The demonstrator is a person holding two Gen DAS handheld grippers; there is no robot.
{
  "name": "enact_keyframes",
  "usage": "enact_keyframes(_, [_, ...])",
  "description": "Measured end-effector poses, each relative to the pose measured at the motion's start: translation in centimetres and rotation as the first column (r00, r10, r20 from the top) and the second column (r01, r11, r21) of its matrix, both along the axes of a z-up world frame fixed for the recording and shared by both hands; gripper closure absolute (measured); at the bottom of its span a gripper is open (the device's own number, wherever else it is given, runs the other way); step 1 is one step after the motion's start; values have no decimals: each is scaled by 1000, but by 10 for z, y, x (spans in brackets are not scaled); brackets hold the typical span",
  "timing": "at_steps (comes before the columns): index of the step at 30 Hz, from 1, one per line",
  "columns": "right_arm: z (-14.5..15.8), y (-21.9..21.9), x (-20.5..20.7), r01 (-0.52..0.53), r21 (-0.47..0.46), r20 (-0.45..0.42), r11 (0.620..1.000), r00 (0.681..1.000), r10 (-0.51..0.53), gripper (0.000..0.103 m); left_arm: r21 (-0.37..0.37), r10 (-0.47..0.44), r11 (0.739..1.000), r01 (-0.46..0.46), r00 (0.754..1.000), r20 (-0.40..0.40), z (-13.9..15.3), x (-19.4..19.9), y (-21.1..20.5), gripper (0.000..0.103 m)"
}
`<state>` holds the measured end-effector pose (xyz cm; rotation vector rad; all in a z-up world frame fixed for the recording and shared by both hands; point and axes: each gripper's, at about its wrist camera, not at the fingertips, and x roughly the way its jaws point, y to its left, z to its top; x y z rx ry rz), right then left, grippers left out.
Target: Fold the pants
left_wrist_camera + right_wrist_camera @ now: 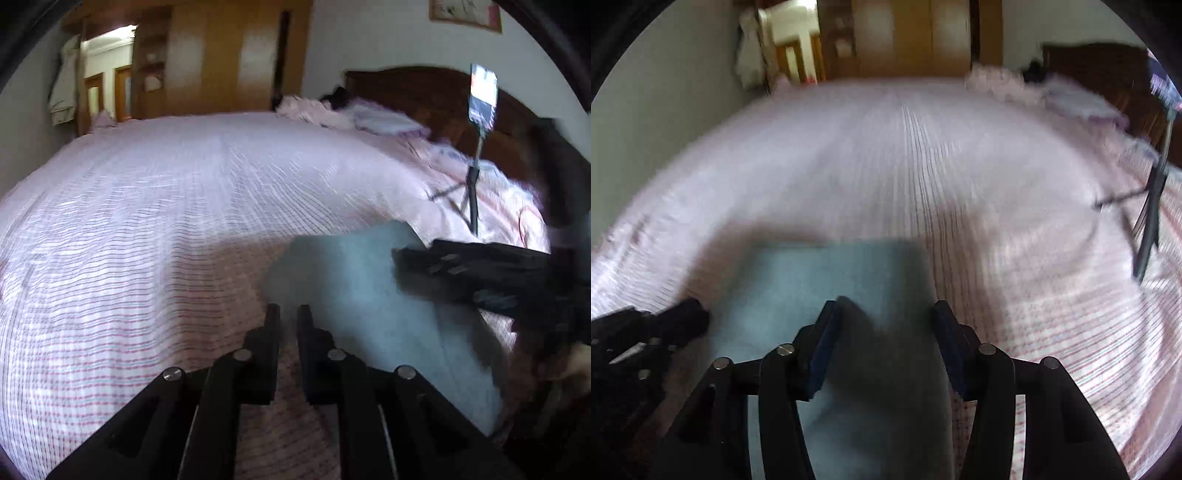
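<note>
Left wrist view: left gripper point(287, 314) fingers nearly pressed together, nothing between them, at the near-left edge of the grey-blue folded pants point(369, 288) lying on the striped bedspread point(147, 221). Right wrist view, blurred: right gripper point(884, 314) spread wide over the pants point(827, 277); tripod point(1148, 229) at right.

Dim, soft daylight; my right view smears with motion blur, my left is sharper, both bowed and black-cornered, shadow pooling on the pink-striped bedspread point(960, 166).
</note>
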<state>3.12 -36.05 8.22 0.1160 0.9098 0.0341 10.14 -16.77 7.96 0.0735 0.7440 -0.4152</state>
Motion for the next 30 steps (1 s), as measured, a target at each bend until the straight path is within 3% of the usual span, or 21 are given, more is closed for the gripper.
enact_keyframes(3, [-4, -10, -8, 29, 86, 23, 996, 999, -31, 56, 62, 2, 998, 7, 990, -138, -20, 18, -8, 93])
enact_keyframes(6, [5, -24, -19, 41, 149, 46, 988, 998, -48, 55, 43, 15, 999, -9, 991, -136, -15, 19, 1, 92])
enact_keyframes(7, [6, -31, -22, 57, 159, 35, 986, 997, -64, 47, 20, 18, 1000, -15, 990, -141, -11, 19, 3, 91])
enact_keyframes(8, [7, -37, -26, 70, 173, 30, 983, 997, -76, 34, -7, 19, 1000, -20, 988, -152, -8, 17, 9, 88])
enact_keyframes(9, [9, -46, -32, 82, 210, 28, 974, 996, -90, 29, -47, 16, 999, -24, 985, -171, -6, 15, 18, 75])
enact_keyframes(10, [8, -56, -40, 82, 265, 24, 961, 996, -92, 22, -125, 2, 992, -29, 978, -208, -5, 10, 33, 52])
enact_keyframes(12, [0, -73, -50, 84, 396, -25, 914, 996, -80, 18, -259, -29, 965, -42, 964, -264, -10, 8, 56, 30])
enact_keyframes(13, [-7, -79, -54, 100, 459, -66, 883, 995, -78, 16, -358, -62, 932, -55, 950, -306, -15, 8, 70, 29])
enact_keyframes(14, [-17, -81, -57, 123, 514, -109, 849, 991, -77, 16, -404, -84, 913, -62, 939, -334, -20, 9, 74, 29])
enact_keyframes(15, [-27, -80, -59, 145, 544, -137, 826, 987, -83, 16, -429, -109, 901, -61, 926, -361, -24, 14, 75, 29])
enact_keyframes(16, [-30, -77, -62, 150, 539, -135, 829, 987, -91, 17, -437, -141, 898, -46, 912, -386, -29, 18, 74, 29])
enact_keyframes(18, [-30, -58, -63, 145, 422, -107, 895, 988, -109, 19, -454, -174, 890, -31, 899, -401, -29, 25, 78, 29])
enact_keyframes(19, [-28, -50, -62, 137, 365, -99, 921, 989, -108, 19, -489, -197, 872, -31, 891, -408, -29, 28, 79, 30])
enact_keyframes(21, [-28, -42, -62, 132, 332, -89, 934, 990, -108, 20, -580, -271, 814, -42, 855, -442, -33, 38, 72, 36])
enact_keyframes(22, [-29, -43, -62, 131, 345, -89, 930, 990, -106, 23, -601, -293, 797, -54, 837, -463, -37, 42, 68, 43])
enact_keyframes(23, [-29, -45, -62, 125, 377, -91, 918, 991, -98, 35, -599, -291, 799, -61, 832, -473, -38, 45, 67, 52])
enact_keyframes(24, [-31, -47, -63, 109, 440, -94, 891, 993, -75, 45, -586, -280, 807, -74, 825, -490, -42, 46, 64, 76])
enact_keyframes(25, [-32, -48, -65, 104, 478, -97, 872, 993, -66, 54, -596, -276, 797, -99, 818, -504, -46, 45, 66, 80])
enact_keyframes(27, [-30, -51, -66, 89, 498, -89, 862, 995, -51, 66, -629, -273, 768, -123, 825, -494, -45, 40, 72, 88])
enact_keyframes(28, [-27, -53, -67, 84, 520, -74, 850, 996, -53, 78, -638, -273, 760, -123, 831, -485, -42, 37, 76, 92])
enact_keyframes(30, [-17, -65, -72, 66, 559, -28, 827, 998, -60, 83, -631, -248, 768, -111, 856, -453, -31, 37, 81, 94])
